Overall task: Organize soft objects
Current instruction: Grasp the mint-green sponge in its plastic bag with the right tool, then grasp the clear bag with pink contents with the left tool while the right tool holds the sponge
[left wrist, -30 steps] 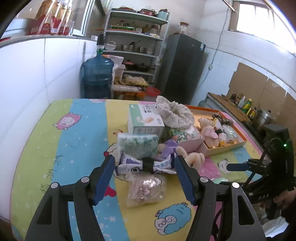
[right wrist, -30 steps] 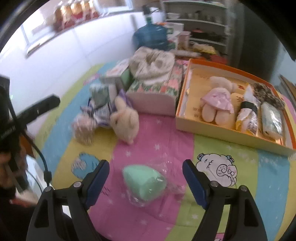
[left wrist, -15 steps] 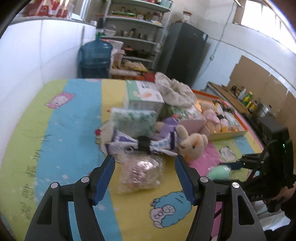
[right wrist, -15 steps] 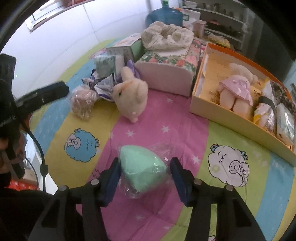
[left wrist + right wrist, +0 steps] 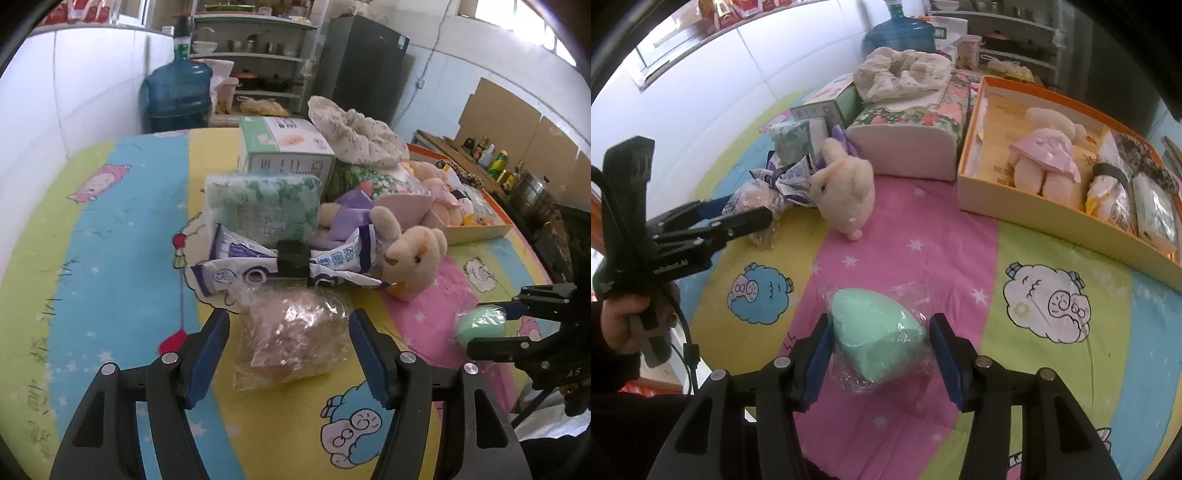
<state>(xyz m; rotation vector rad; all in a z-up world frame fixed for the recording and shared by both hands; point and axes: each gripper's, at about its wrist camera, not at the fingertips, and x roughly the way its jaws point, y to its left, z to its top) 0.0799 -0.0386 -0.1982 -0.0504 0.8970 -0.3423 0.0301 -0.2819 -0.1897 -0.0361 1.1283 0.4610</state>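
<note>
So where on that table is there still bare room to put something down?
Bare cloth lies between the plush rabbit and the orange box, and around the white sheep drawing. It is crowded behind the rabbit, by the tissue packs.

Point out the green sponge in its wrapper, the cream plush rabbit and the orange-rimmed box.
green sponge (image 5: 877, 332): right wrist view, middle of its green body, between the blue pads.
cream plush rabbit (image 5: 846, 188): right wrist view, its back.
orange-rimmed box (image 5: 1060, 218): right wrist view, its near outer wall.
</note>
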